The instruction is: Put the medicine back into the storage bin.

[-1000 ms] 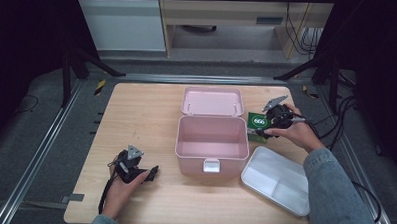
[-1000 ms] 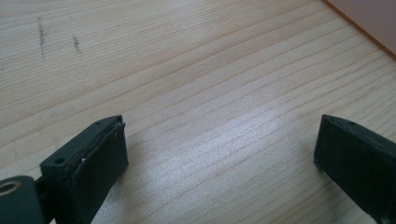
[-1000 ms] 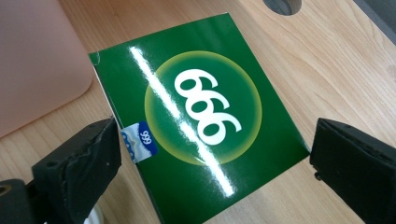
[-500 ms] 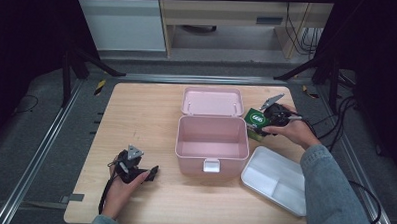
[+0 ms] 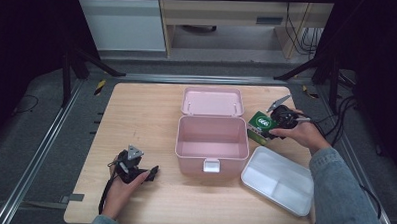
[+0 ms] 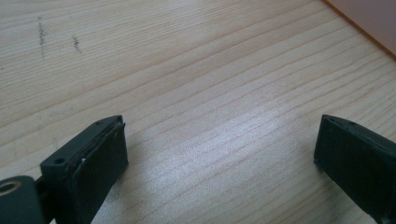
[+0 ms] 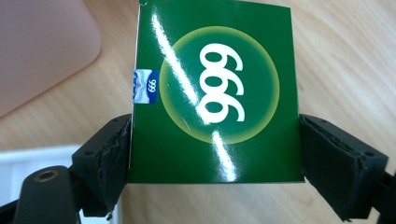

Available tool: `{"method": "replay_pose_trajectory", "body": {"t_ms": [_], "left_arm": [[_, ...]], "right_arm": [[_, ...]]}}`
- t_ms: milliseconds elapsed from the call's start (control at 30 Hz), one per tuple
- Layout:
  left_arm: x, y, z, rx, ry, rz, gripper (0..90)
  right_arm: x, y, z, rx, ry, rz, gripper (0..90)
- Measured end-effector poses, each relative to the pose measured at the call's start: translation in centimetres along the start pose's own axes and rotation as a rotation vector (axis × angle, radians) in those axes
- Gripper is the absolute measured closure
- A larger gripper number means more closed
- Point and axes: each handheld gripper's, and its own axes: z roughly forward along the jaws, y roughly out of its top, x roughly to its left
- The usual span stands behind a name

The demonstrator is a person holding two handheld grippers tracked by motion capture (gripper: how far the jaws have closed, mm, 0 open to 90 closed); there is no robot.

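Note:
A glossy green carton printed with "999" sits between the pads of my right gripper, both pads against its sides. The jaws have just been closing on it. From above, the carton and right gripper are just right of the open pink box, above the tabletop. My left gripper rests low at the table's front left. Its jaws stand wide apart over bare wood with nothing between them.
The pink box's lid lies folded back behind it, and its inside looks bare. A white divided tray lies at the front right, under the person's right sleeve. Cables trail off the table's right edge.
The right gripper has shifted slightly beside the pink box with the green carton between its jaws. The left hand and gripper have stayed put.

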Motion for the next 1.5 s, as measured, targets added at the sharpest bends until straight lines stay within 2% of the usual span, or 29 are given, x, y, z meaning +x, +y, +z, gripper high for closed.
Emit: {"method": "replay_pose_trajectory", "body": {"t_ms": [167,333,433,500,667,867,967,1033,1067,1200,1300,1333,1500], "left_arm": [[0.0,0.0,0.0,0.0,0.001,-0.001,1.9],[0.0,0.0,0.0,0.001,0.001,-0.001,1.8],[0.0,0.0,0.0,-0.001,0.001,-0.002,1.8],[0.0,0.0,0.0,-0.001,0.001,-0.002,1.8],[0.0,0.0,0.0,-0.001,0.0,-0.001,1.8],[0.0,0.0,0.0,-0.001,0.0,-0.001,1.8],[0.0,0.0,0.0,0.0,0.0,0.0,1.8],[0.0,0.0,0.0,0.0,0.0,-0.001,1.8],[0.0,0.0,0.0,0.0,0.0,0.0,1.8],[-0.1,0.0,0.0,-0.001,0.0,-0.001,1.8],[-0.1,0.0,0.0,-0.001,0.0,-0.001,1.8],[-0.1,0.0,0.0,0.0,0.0,-0.001,1.8],[-0.1,0.0,0.0,0.0,0.0,-0.001,1.8]], "right_arm": [[0.1,-1.1,-0.4,-0.028,-0.006,0.03,13.8],[0.1,-0.4,0.6,-0.043,-0.025,0.064,9.6],[0.1,-0.2,1.1,-0.039,-0.023,0.071,9.4],[0.0,0.1,1.6,-0.035,-0.012,0.088,12.5],[0.0,0.2,1.5,-0.032,0.005,0.082,16.2],[0.0,0.0,0.4,-0.057,-0.02,0.064,16.8],[-0.1,-0.1,-0.1,-0.065,-0.011,0.069,16.8],[-0.1,-0.2,-0.1,-0.059,-0.01,0.065,16.8],[-0.1,-0.4,0.2,-0.036,-0.016,0.058,16.8],[-0.5,-0.7,0.7,-0.012,-0.001,0.07,16.7],[-0.7,-0.6,0.7,0.0,0.009,0.07,16.3],[-0.8,-0.4,0.8,0.029,0.015,0.069,15.9],[-1.0,0.3,1.3,0.067,0.01,0.071,13.9]]}}
